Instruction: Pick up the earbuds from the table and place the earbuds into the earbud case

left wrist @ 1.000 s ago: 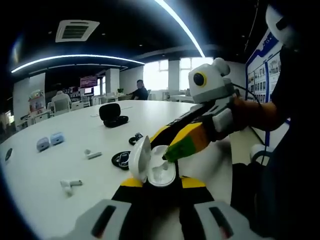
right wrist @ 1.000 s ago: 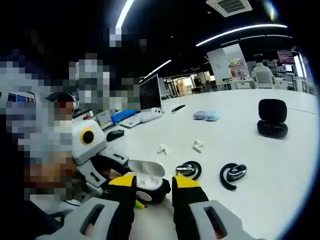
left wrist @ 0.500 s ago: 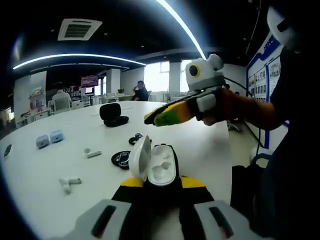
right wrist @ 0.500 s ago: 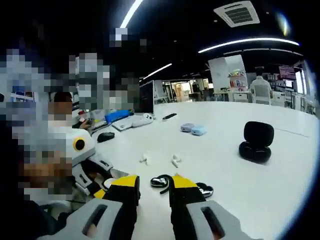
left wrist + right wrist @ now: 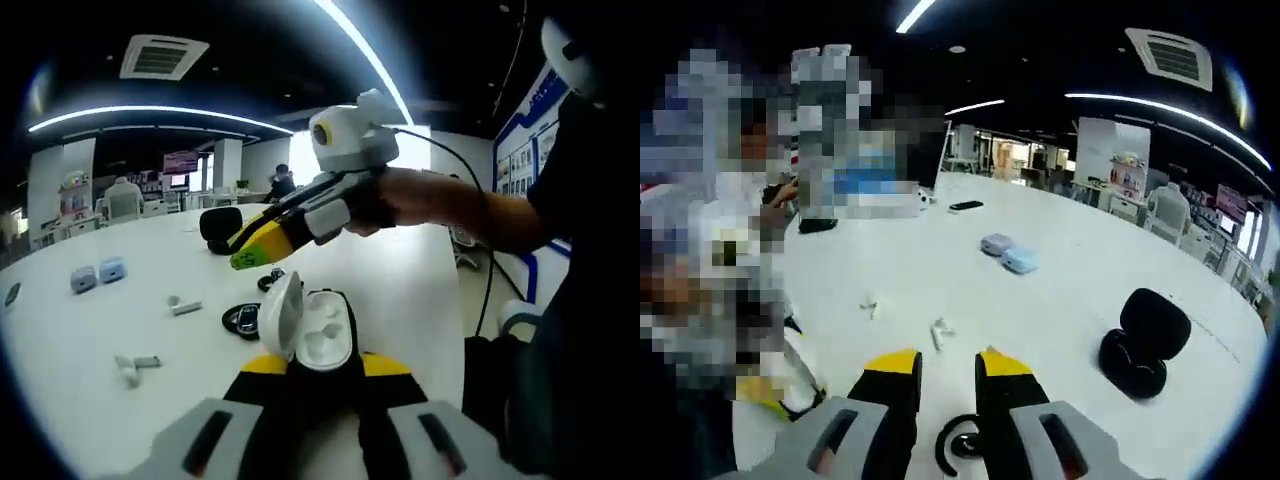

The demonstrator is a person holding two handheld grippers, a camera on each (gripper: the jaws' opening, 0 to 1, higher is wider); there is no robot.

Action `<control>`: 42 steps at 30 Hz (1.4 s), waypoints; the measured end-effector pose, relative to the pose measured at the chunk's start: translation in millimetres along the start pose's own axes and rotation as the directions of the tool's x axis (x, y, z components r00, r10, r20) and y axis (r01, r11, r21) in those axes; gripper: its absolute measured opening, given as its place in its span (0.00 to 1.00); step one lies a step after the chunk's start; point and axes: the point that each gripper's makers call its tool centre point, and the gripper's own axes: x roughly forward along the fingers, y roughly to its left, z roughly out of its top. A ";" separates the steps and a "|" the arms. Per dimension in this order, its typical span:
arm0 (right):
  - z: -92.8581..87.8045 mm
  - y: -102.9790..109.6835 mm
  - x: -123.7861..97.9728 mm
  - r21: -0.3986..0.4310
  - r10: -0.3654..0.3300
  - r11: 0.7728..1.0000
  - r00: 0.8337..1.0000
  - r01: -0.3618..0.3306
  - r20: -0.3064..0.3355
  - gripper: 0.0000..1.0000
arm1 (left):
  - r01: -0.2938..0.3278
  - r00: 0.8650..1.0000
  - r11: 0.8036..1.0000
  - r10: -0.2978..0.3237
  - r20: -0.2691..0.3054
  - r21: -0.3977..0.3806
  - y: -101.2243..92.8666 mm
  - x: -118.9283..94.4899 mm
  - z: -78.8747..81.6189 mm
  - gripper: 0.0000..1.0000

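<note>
Left claw (image 5: 300, 375) is clamped on the open white earbud case (image 5: 310, 335), holding it up near the camera with its lid hinged up to the left and its moulded wells facing upward; whether an earbud already sits in them cannot be told. Right claw (image 5: 943, 365) has its yellow-tipped jaws slightly apart with nothing between them, and in the left gripper view it (image 5: 250, 255) hovers above the white surface (image 5: 400, 290), just beyond the case. Two white stem earbuds lie loose on the surface to the left: one (image 5: 184, 307) farther off, one (image 5: 135, 366) nearer; in the right gripper view they (image 5: 939, 333) lie just ahead of the jaws. Judged by appearance, each earbud is very light, rigid, smooth and likely to slip or flick away under a hard pinch; a gentle grip across the stem or the body seems the safest hold. Also present are black open-ear earbuds (image 5: 240, 319), a black open case (image 5: 1143, 345) and two pale closed cases (image 5: 1008, 252).
</note>
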 end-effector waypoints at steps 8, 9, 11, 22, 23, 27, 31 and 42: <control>-7.5 -6.5 33.9 -0.020 0.009 1.000 0.998 -0.010 -0.062 0.21 | -0.005 1.000 1.000 0.005 0.001 0.008 -0.2 -0.1 -0.4 0.24; -6.2 -6.9 35.7 -0.010 0.017 1.000 0.998 -0.018 -0.057 0.21 | -0.005 1.000 1.000 0.005 0.002 0.008 -0.1 -0.2 -0.5 0.24; -8.5 -6.3 37.8 -0.003 0.022 1.000 0.997 -0.022 -0.069 0.21 | -0.005 1.000 1.000 0.005 0.002 0.008 -0.1 -0.2 -0.7 0.24; -11.8 -12.9 35.4 0.007 0.013 1.000 0.997 -0.013 -0.073 0.20 | 0.000 1.000 1.000 0.000 0.004 0.001 0.1 0.1 -0.9 0.24; -11.6 -13.7 35.2 0.007 0.010 1.000 0.997 -0.010 -0.073 0.20 | 0.001 1.000 1.000 -0.001 0.004 0.000 0.0 0.3 -0.9 0.24; -11.3 -19.7 37.4 0.011 -0.003 1.000 0.997 0.004 -0.071 0.20 | 0.000 1.000 1.000 0.000 0.004 0.001 -0.2 0.5 -0.8 0.24; -10.3 -29.0 40.3 0.020 -0.027 0.999 0.997 0.028 -0.066 0.20 | 0.000 1.000 1.000 0.000 0.004 0.001 -0.4 0.8 -0.7 0.24; -9.4 -40.5 43.3 0.022 -0.055 0.998 0.997 0.057 -0.058 0.20 | 0.002 1.000 1.000 -0.002 0.005 -0.001 -0.4 1.5 -0.1 0.24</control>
